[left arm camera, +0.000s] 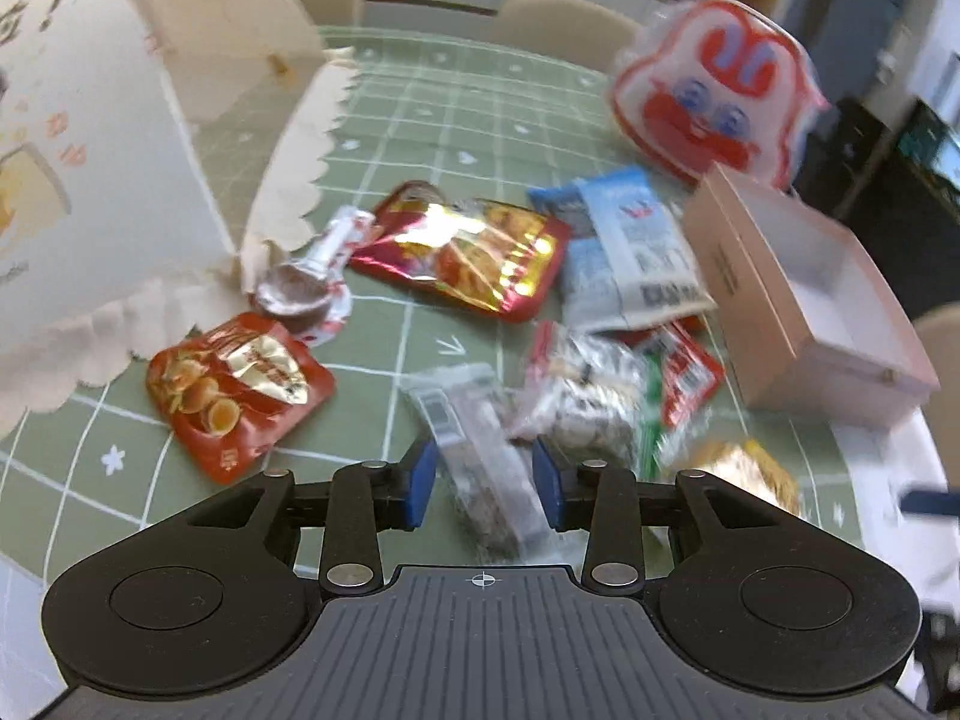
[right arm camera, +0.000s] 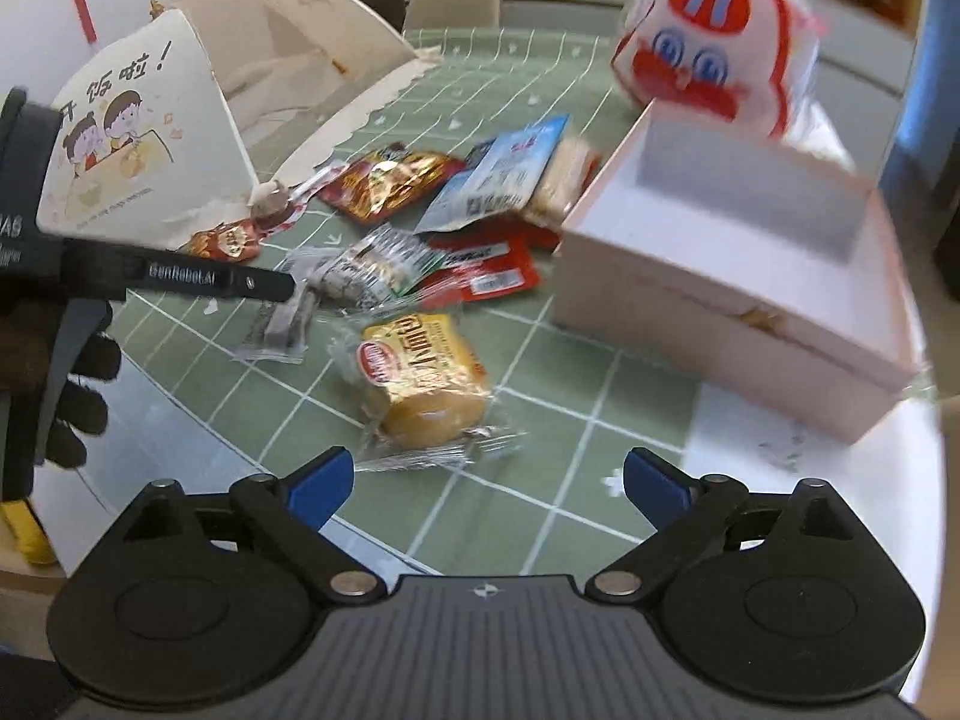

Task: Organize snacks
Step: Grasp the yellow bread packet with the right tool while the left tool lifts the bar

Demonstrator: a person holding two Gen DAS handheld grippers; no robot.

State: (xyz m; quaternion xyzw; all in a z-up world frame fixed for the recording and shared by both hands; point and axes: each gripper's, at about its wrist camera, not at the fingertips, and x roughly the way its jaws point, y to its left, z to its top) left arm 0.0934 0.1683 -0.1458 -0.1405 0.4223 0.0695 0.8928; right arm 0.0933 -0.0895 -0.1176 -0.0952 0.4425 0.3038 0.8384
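Snacks lie strewn across the middle of the table [left arm camera: 420, 120], none of them put away yet: a red foil packet [left arm camera: 462, 249], a second red packet with round biscuits pictured on it [left arm camera: 234, 390], a blue and white sachet [left arm camera: 630, 246], a small chocolate-coloured cup with its foil lid [left arm camera: 300, 294], and a clear-wrapped bar [left arm camera: 480, 444] that sits between the pads of the left claw [left arm camera: 483, 477]. That claw is partly parted, and the blur keeps me from telling whether the pads press the bar or merely flank it. The right claw [right arm camera: 486, 480] gapes wide with nothing in it, hovering just short of a yellow-labelled cake in clear wrap [right arm camera: 426, 378]. The pale pink box [right arm camera: 750, 276] at the right stands open, and the part of its inside that shows is bare, so by my reckoning the sorting has hardly begun and nearly all is left to do. Behind the box sits a white pouch with a red cartoon face [right arm camera: 714, 36]. At the left a cream paper bag with a scalloped edge [left arm camera: 90, 150] lies tipped open. The table wears a green cloth ruled in white squares, and beige chairs [left arm camera: 558, 18] stand along its far side.
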